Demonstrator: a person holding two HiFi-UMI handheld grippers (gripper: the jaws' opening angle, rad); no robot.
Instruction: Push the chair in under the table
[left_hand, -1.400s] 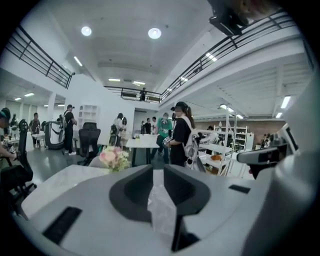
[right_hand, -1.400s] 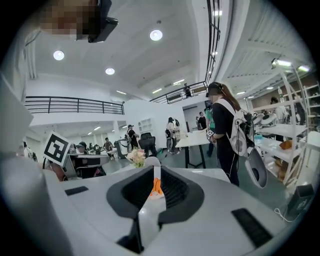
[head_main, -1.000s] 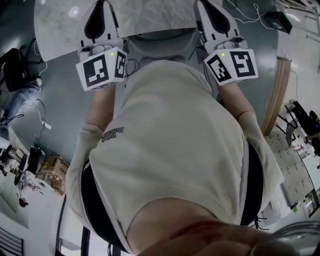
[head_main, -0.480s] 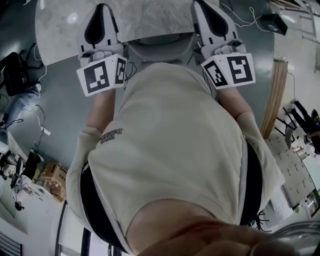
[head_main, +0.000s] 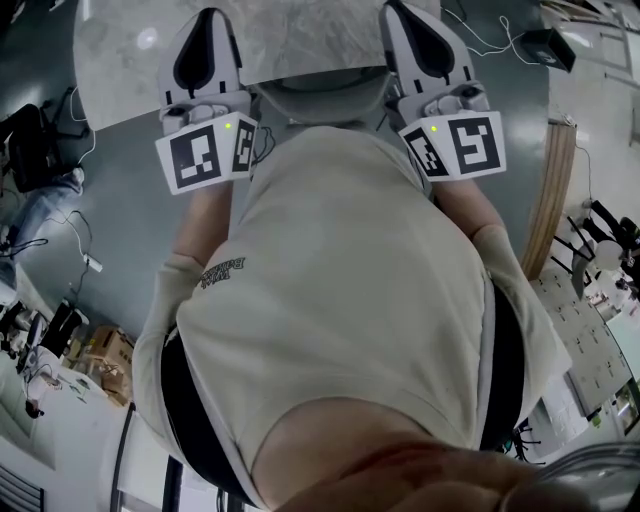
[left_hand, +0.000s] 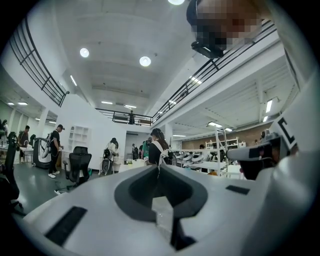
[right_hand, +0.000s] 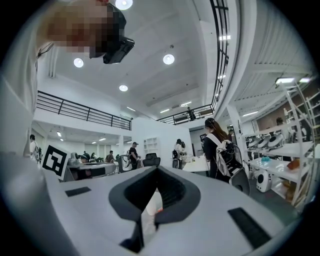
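Ahead at table (head_main: 120, 60) edge, chair (head_main: 320, 100) back runs crosswise; left gripper (left_hand: 159, 166), right gripper (right_hand: 157, 168) jaws pressed together, empty.

The tabletop (head_main: 300, 40) is a pale grey, marbled slab lying across the top centre of the frame. Of the chair (head_main: 320, 98), only a pale, rounded strip shows, just below the tabletop's near edge, its far side tucked beneath that edge.
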